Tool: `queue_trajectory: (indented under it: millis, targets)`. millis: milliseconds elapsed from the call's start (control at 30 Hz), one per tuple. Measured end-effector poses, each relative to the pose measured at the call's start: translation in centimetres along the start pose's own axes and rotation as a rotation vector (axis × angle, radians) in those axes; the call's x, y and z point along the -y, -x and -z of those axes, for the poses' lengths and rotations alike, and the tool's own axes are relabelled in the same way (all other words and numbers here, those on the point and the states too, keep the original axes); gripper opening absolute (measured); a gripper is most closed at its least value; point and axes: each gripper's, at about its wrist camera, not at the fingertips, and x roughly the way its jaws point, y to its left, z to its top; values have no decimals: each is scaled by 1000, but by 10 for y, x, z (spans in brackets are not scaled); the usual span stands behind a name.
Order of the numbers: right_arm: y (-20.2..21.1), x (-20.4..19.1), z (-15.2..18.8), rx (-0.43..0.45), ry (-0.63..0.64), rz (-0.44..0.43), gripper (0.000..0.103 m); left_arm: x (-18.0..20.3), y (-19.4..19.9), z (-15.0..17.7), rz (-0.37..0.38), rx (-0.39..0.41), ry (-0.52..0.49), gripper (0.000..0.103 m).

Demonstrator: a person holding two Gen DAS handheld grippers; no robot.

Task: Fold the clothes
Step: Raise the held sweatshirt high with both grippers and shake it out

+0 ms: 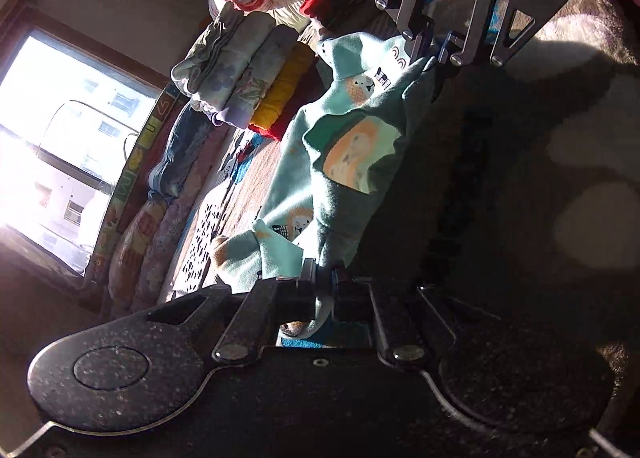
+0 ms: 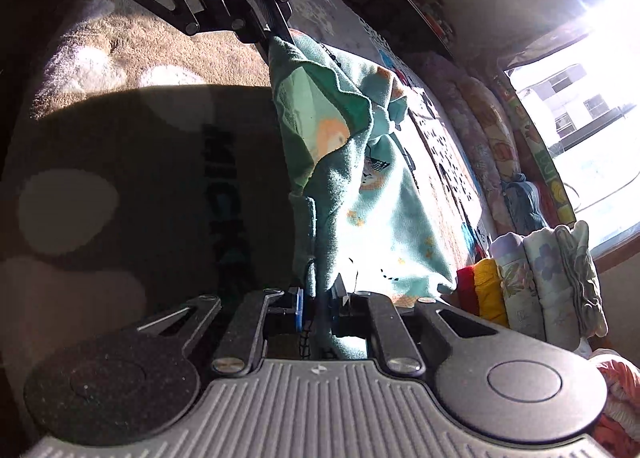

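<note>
Mint printed garment (image 1: 344,146) hangs in the air between my two tongs, above the brown spotted blanket (image 1: 580,186); left gripper (image 1: 322,290) pinched tight on one edge of it, right gripper (image 1: 434,54) pinched on the far edge, both jaws closed with cloth between them; the span sags and bunches in the middle, one flap turned over on itself; stack of folded clothes (image 1: 240,82) stands well apart toward the window (image 1: 68,130); my judgement for doing this well: hold both pinches level and draw them gently apart so the cloth hangs flat before any crease is set; keep tension even, since a loose side would let the bunched flap fold in crooked; lower onto bare blanket, clear of the stack.
</note>
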Motion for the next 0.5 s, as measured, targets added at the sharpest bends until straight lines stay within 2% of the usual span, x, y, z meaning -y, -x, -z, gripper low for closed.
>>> queue_trajectory:
  millis: [167, 500]
  targets:
    - [12, -28, 3, 5, 31, 4, 14, 34, 12, 16, 7, -15, -61, 6]
    - [30, -81, 13, 14, 186, 5, 14, 76, 32, 36, 10, -32, -126, 6]
